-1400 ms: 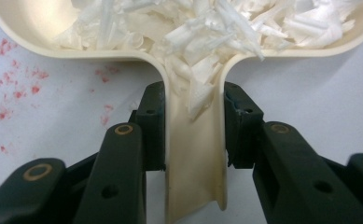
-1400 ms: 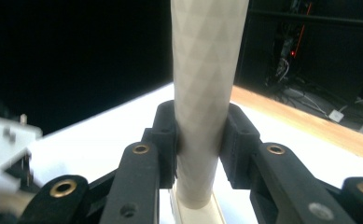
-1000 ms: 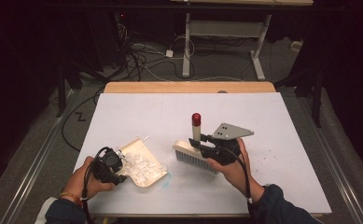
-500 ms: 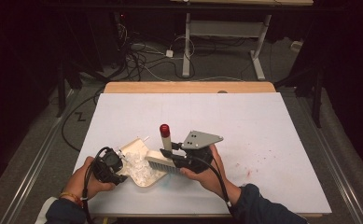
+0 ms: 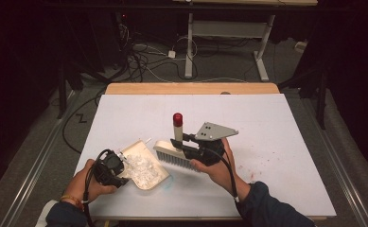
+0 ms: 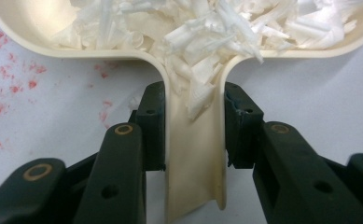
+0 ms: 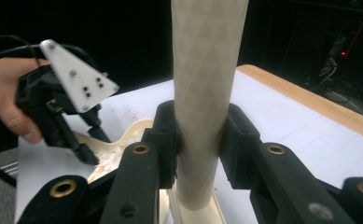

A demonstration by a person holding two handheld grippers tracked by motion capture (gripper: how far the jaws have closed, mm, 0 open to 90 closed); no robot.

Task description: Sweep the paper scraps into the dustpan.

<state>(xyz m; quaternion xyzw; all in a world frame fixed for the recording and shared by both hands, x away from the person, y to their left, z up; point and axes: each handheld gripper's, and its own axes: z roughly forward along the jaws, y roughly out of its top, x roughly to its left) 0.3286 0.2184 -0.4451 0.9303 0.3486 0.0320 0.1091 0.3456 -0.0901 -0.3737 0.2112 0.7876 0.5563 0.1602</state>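
Dustpan: cream plastic dustpan (image 5: 149,171) lies near the table's front left, its channel-shaped handle (image 6: 195,154) pointing toward the person.
Contents: white plastic shavings (image 6: 202,32), curled and splintery, heaped in the pan and spilling down the handle.
Left gripper (image 6: 194,126): 2 black jaws clenched on the handle's side walls.
Brush: cream brush with pale bristles (image 5: 174,158), just right of the pan; its faintly patterned cylindrical handle (image 7: 206,88) stands upright, red-capped (image 5: 177,118).
Right gripper (image 7: 198,140): jaws grasping that handle.
Surface: white matte table (image 5: 267,132), faint red specks (image 6: 11,88) beside the pan.
Room: right half and far side lie open; wooden edge (image 5: 191,88) at the back.
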